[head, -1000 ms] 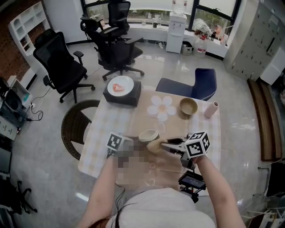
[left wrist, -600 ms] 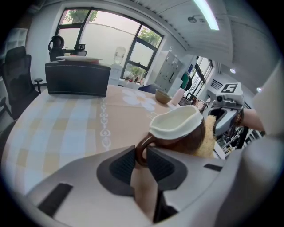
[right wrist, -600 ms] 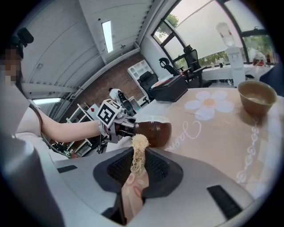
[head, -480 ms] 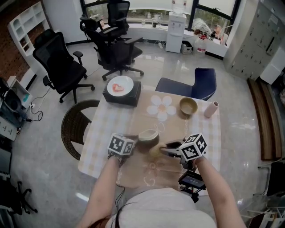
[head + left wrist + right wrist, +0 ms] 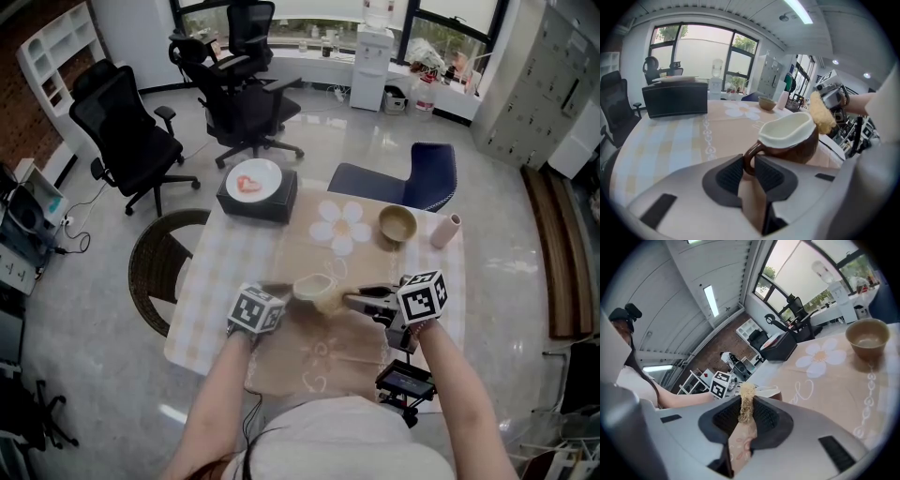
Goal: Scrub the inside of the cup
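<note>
Tilting at ctr of table (image 5: pixel 208 281): cup (image 5: pixel 314 287). Gripping its handle from the left: left gripper (image 5: pixel 284 294). Closing in from the right: right gripper (image 5: pixel 352 302), pinching sponge (image 5: pixel 328 302) at cup's rim. Sitting far right: bowl (image 5: pixel 397 223), w/ tumbler (image 5: pixel 443 230) just right of it. Sitting far left: box (image 5: pixel 257 202), carrying plate (image 5: pixel 253 180) on top.

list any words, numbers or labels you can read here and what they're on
No readable text anywhere in these views.
Left marker cube and right marker cube: black-and-white square patterns only, no letters or digits.
Tablecloth: pale curly flourishes, not legible as words.
</note>
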